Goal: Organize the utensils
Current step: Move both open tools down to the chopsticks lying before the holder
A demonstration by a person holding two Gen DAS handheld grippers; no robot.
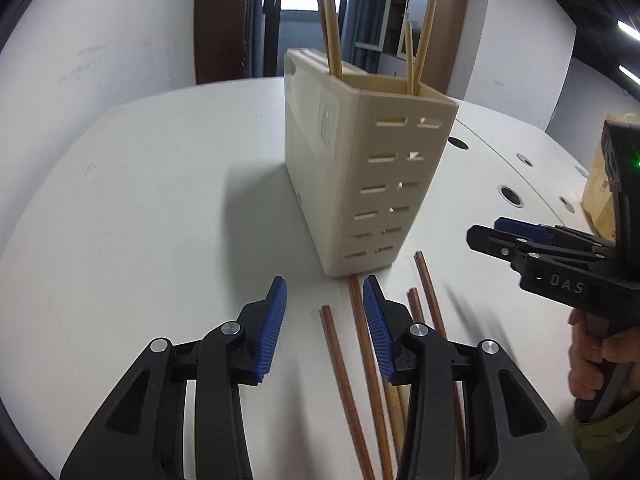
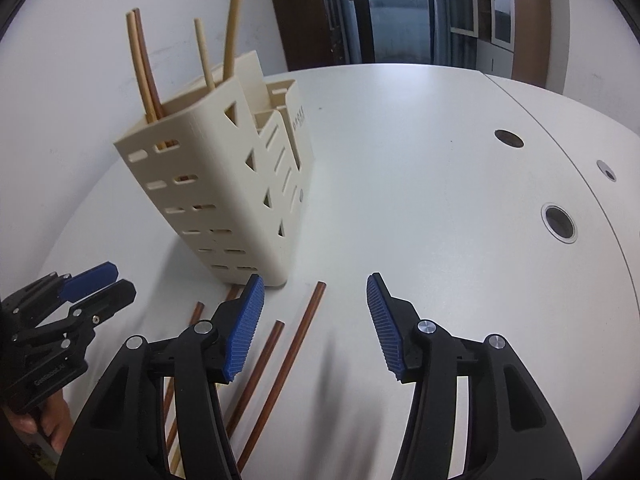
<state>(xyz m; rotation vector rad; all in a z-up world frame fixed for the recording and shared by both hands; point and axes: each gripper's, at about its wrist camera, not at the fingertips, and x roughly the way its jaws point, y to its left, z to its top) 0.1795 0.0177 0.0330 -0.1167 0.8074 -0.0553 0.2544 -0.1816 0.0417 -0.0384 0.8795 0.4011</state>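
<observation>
A tall cream plastic utensil holder (image 1: 362,168), its end wall pierced with rows of short slots and its side stepped down into smaller compartments with triangular cut-outs, stands upright on a white table (image 1: 160,200); pale bamboo chopsticks (image 2: 140,64) lean out of its tallest compartment. Several thin reddish-brown chopsticks (image 1: 340,380) lie loose and roughly parallel on the table just in front of the holder's base. The left gripper (image 1: 325,292) and right gripper (image 2: 316,292), black with ribbed blue pads, both hang over these loose sticks with jaws parted and nothing held.
</observation>
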